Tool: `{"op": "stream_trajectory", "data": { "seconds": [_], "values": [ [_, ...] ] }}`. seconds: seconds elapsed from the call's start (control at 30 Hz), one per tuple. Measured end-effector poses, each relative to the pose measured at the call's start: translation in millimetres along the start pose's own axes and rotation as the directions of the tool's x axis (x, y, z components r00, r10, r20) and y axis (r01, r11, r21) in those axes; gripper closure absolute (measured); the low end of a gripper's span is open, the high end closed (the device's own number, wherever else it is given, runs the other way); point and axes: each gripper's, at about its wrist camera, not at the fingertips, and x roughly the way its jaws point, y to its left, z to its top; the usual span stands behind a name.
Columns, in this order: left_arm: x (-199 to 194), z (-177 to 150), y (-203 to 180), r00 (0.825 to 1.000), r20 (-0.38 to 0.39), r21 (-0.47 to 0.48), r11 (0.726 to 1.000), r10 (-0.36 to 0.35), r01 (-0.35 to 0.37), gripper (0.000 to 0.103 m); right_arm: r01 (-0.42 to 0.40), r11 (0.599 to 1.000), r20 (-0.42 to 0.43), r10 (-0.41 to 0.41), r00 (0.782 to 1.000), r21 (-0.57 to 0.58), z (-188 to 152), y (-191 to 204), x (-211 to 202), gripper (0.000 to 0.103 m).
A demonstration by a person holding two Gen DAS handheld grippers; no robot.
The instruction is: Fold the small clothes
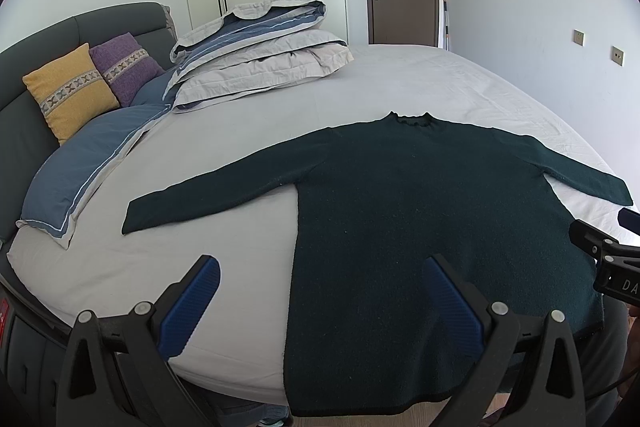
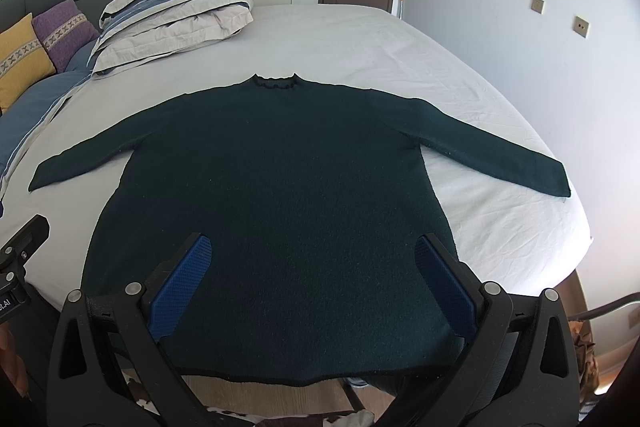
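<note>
A dark green long-sleeved sweater [image 1: 420, 211] [image 2: 280, 187] lies flat on the bed, collar away from me, both sleeves spread out to the sides, hem hanging slightly over the near bed edge. My left gripper [image 1: 320, 283] hovers open above the sweater's lower left edge, one blue pad over the sheet, the other over the knit. My right gripper [image 2: 312, 263] is open above the lower middle of the sweater, nothing between its blue pads. The right gripper's body [image 1: 612, 259] shows at the right edge of the left wrist view.
The bed's light grey sheet [image 2: 380, 39] extends far beyond the collar. A folded duvet [image 1: 256, 55] [image 2: 176, 11] sits at the back left, beside blue pillows [image 1: 88, 163], a yellow cushion [image 1: 68, 91] and a purple cushion [image 1: 124, 67] against the headboard. A wall [image 2: 540, 47] lies right of the bed.
</note>
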Motion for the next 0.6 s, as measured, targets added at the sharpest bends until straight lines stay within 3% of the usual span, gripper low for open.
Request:
{"op": "stream_trajectory", "data": {
  "seconds": [0.6],
  "values": [
    [0.2,0.3,0.3,1.0,-0.001,0.0,1.0,-0.001,0.001,0.0,0.001,1.0,-0.003,-0.001,1.0,-0.002,-3.7,2.8,2.6,0.0]
  ]
}}
